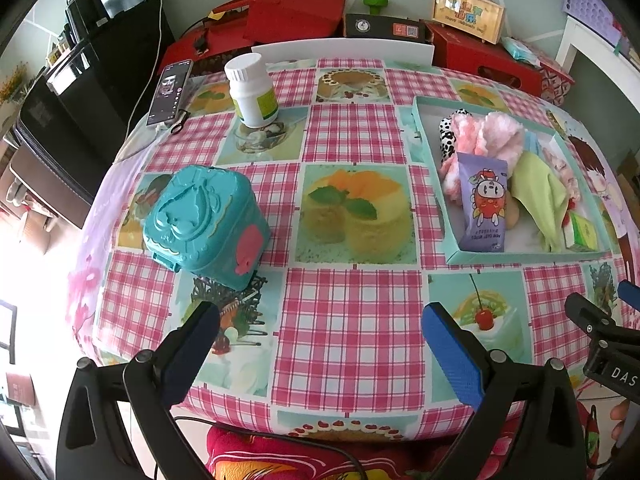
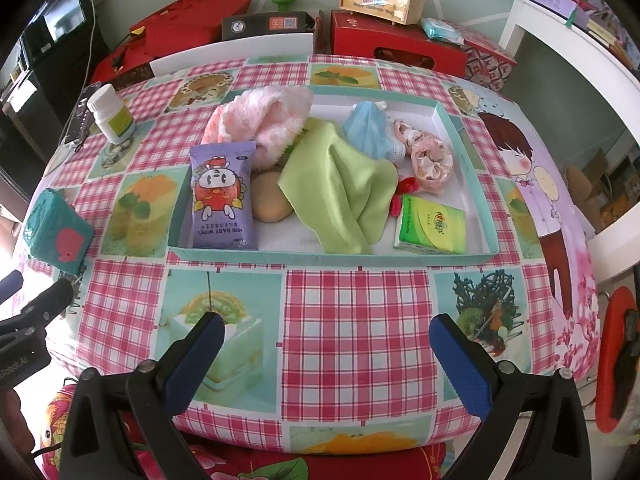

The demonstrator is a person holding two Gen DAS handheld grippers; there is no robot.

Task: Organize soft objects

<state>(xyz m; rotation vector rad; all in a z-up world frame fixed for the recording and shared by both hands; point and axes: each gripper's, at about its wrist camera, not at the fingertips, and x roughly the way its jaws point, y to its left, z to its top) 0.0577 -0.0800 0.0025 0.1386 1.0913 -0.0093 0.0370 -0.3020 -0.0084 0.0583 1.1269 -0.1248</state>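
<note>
Each gripper (image 1: 320,328) (image 2: 326,338) has black arms, blue textured pads, apparently silver screws.

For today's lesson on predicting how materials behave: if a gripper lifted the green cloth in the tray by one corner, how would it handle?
The green cloth lies crumpled in soft folds, so it would likely hang limp and drape. It looks thin, so probably light. It overlaps the beige round object, which might shift as the cloth drags free.

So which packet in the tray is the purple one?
The baby wipes packet, standing at the tray's left end with a cartoon on its front. The other packet, the tissue pack at the right end, is green.
</note>
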